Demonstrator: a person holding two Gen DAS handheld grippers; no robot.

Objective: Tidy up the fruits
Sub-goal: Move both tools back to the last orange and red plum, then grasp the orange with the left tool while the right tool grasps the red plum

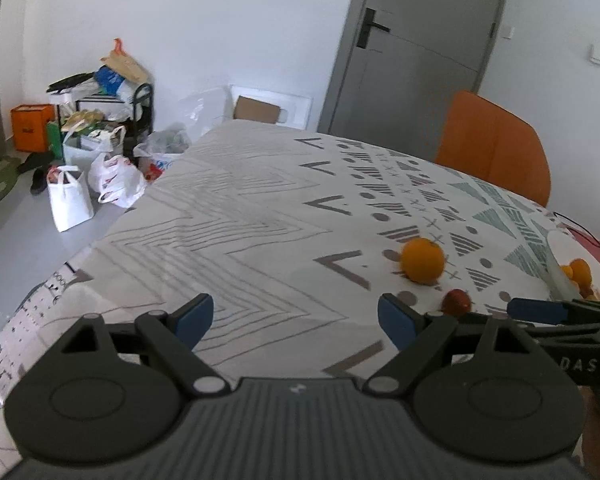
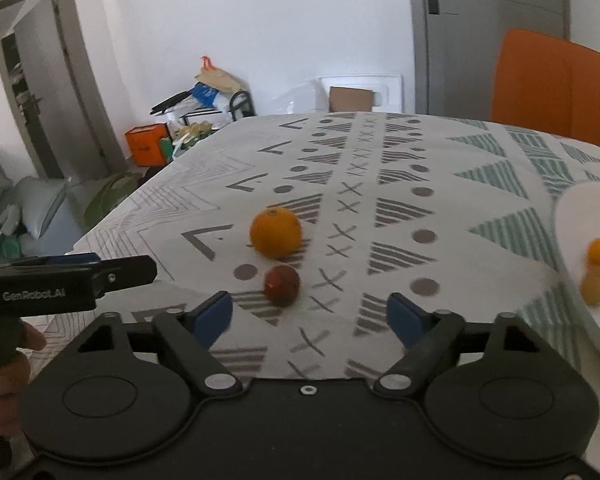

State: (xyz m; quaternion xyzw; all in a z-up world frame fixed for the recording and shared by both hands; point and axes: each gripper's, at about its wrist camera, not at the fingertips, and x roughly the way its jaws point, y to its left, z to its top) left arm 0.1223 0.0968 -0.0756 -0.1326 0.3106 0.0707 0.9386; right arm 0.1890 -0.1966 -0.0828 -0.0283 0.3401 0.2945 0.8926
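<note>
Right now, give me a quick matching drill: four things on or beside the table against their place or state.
1. round orange fruit
2. small dark red fruit
3. white plate
4. orange chair

a. behind the table's far edge
b. holds small orange fruits, at the right
c. on the patterned tablecloth, beyond the red one
d. nearest the right tool, whose blue pads stand apart with nothing between them

Pairs: 1-c, 2-d, 3-b, 4-a

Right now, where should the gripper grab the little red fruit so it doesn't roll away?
Probably around its widest middle, with the right gripper, whose open jaws already face the red fruit. It is small and round, resting on the tablecloth, so pads on its left and right sides should hold it best. The orange sits close behind, so come from the near side.
</note>
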